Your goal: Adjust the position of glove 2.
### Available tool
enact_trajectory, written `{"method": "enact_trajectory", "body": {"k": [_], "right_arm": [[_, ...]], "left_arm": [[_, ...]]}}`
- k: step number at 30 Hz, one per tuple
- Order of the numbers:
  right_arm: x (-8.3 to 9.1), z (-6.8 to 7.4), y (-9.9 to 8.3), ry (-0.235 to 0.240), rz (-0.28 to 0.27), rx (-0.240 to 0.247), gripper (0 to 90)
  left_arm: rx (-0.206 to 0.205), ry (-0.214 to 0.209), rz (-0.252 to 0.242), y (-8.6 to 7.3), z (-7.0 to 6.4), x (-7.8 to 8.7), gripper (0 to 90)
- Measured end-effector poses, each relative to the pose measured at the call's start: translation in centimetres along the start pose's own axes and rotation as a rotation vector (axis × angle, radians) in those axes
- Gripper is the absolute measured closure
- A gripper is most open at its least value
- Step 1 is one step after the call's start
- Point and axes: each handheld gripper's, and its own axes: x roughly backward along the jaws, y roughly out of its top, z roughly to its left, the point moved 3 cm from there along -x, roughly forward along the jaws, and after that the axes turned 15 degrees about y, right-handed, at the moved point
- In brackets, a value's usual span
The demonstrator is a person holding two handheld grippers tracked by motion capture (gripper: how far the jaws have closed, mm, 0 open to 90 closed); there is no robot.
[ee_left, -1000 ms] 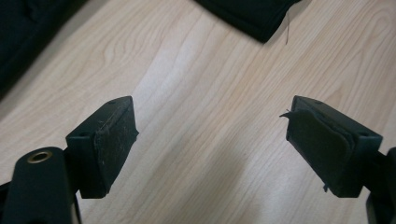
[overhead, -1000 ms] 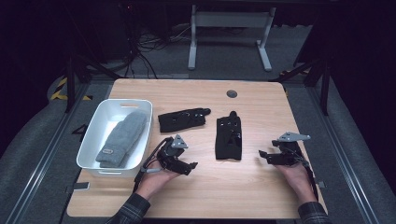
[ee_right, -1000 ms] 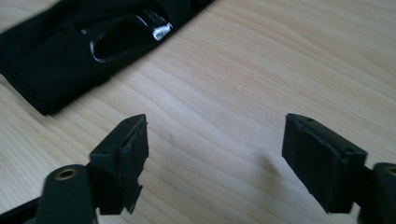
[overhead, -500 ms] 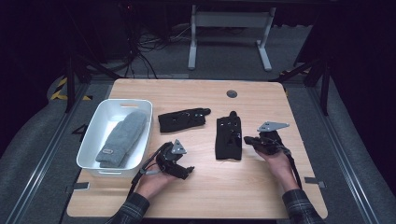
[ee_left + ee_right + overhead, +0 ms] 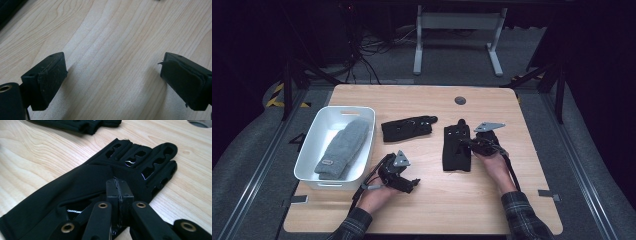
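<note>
A black fingered glove [image 5: 456,150] lies flat on the wooden table [image 5: 422,210], right of centre, with its fingers pointing away from me. My right gripper [image 5: 464,142] comes at it from the right. In the right gripper view the jaws stand pressed together, shut [image 5: 119,190], with their tips down on the glove's back [image 5: 75,185]; I cannot tell whether any cloth is caught between them. A second black glove [image 5: 407,128] lies crosswise further left and back, and its edge [image 5: 82,125] shows in the right gripper view. My left gripper [image 5: 409,184] hovers open [image 5: 112,82] over bare wood near the front.
A white bin [image 5: 319,131] stands at the table's left with a grey mitten [image 5: 343,147] inside. A round cable hole [image 5: 460,100] sits near the back edge. Dark floor, table legs and cables lie beyond the table.
My right gripper has swung from the table's right side leftward onto the near black glove. The left gripper has shifted slightly toward the front.
</note>
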Motion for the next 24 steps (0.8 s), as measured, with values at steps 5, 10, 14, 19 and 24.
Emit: {"method": "enact_trajectory", "body": {"k": [5, 10, 14, 19, 24], "right_arm": [[-0.8, -0.4, -0.5, 0.003, 0.012, -0.008, 90.0], [-0.3, -0.1, -0.7, -0.001, 0.041, 0.008, 90.0], [0.3, 0.1, -1.3, 0.007, 0.042, 0.011, 90.0], [1.4, 0.5, -2.3, 0.022, 0.049, 0.008, 90.0], [2.5, 0.9, -3.2, 0.023, 0.055, -0.007, 90.0]], "left_arm": [[0.006, 0.0, 0.004, 0.0, -0.1, -0.1, 6.2], [0.007, -0.001, 0.005, 0.1, -0.1, -0.1, 5.7], [0.007, -0.001, 0.005, 0.1, -0.1, -0.1, 5.7], [0.006, -0.001, 0.005, 0.1, -0.1, -0.1, 5.4], [0.004, 0.008, 0.009, 0.1, 0.0, -0.1, 4.4]]}}
